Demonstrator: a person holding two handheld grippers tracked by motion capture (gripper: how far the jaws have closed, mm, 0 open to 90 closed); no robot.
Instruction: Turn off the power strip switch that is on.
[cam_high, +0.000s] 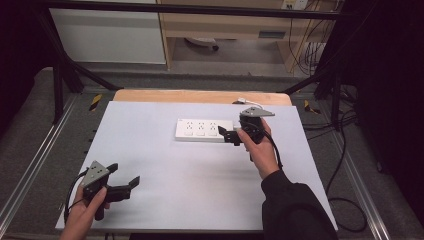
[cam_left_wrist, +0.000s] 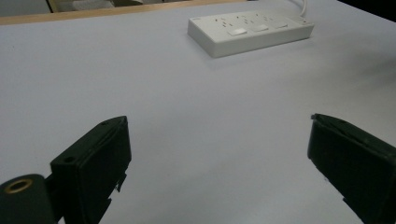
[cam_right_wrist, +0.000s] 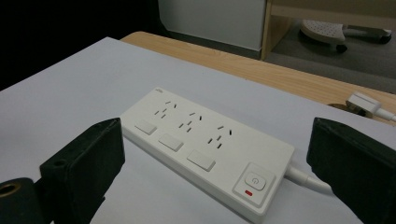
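A white plastic power strip with three sockets and three small switches (cam_high: 205, 129) is lying flat on the pale grey table surface (cam_high: 165, 170), toward the far right part of it, and its white cable (cam_high: 248, 102) is going off toward the wooden edge at the back. The right gripper (cam_high: 231, 136) is hovering at the right end of the strip, and its jaws are standing wide open with nothing between them; in the right gripper view the strip (cam_right_wrist: 205, 149) is lying just ahead of the two black jaws, with its round power button and the red mark (cam_right_wrist: 252, 183) at the near end. The left gripper (cam_high: 125, 181) is resting near the front left corner of the table, well apart from the strip, and its jaws are also standing wide open and empty. In the left gripper view the strip (cam_left_wrist: 250, 31) is showing far ahead on the table.
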